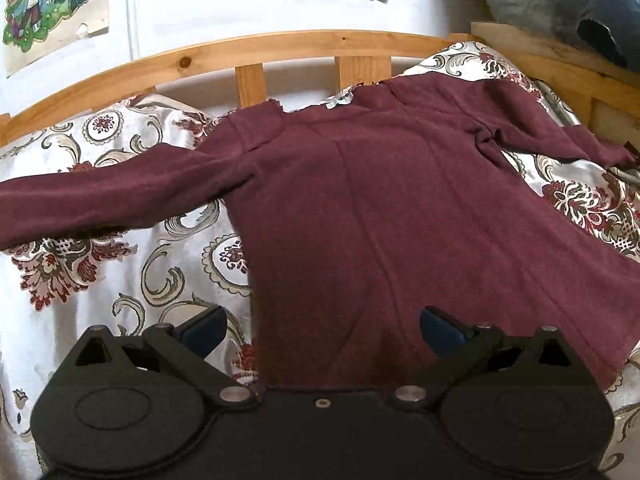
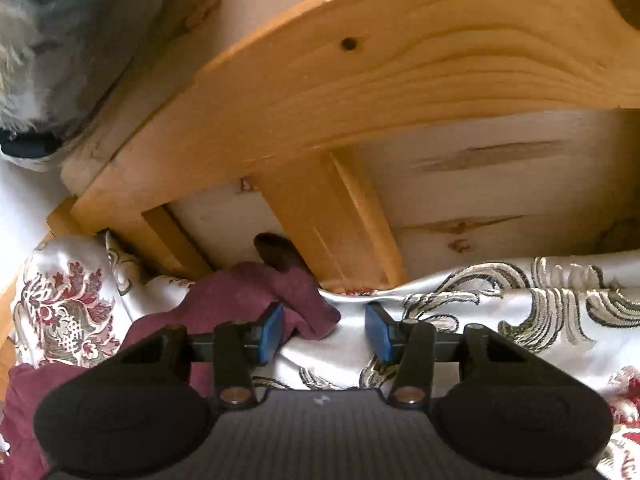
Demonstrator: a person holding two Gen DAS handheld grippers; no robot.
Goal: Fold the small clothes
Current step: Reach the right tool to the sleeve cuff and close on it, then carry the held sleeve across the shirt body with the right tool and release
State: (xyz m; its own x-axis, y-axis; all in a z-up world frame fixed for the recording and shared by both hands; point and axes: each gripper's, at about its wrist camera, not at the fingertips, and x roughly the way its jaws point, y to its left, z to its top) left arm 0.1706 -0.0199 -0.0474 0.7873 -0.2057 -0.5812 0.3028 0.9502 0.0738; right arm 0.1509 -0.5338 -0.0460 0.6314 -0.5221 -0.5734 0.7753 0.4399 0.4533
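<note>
A maroon long-sleeved top (image 1: 360,200) lies spread flat on the patterned bedspread (image 1: 168,264), sleeves out to both sides. My left gripper (image 1: 323,320) hovers open and wide over the top's near hem, with its blue pads (image 1: 438,326) apart above the cloth. In the right wrist view, the end of one maroon sleeve (image 2: 256,292) lies bunched by the wooden bed frame. My right gripper (image 2: 326,330) stands half open around the sleeve's tip. The left pad (image 2: 274,332) is at the cloth and the right pad is clear of it, over the bedspread (image 2: 480,320).
A curved wooden headboard rail (image 1: 280,46) with slats runs behind the top. A thick wooden frame beam (image 2: 360,100) hangs close above my right gripper. A grey-blue plush bundle (image 1: 560,4) lies at the far right. Paper pictures (image 1: 52,0) hang on the white wall.
</note>
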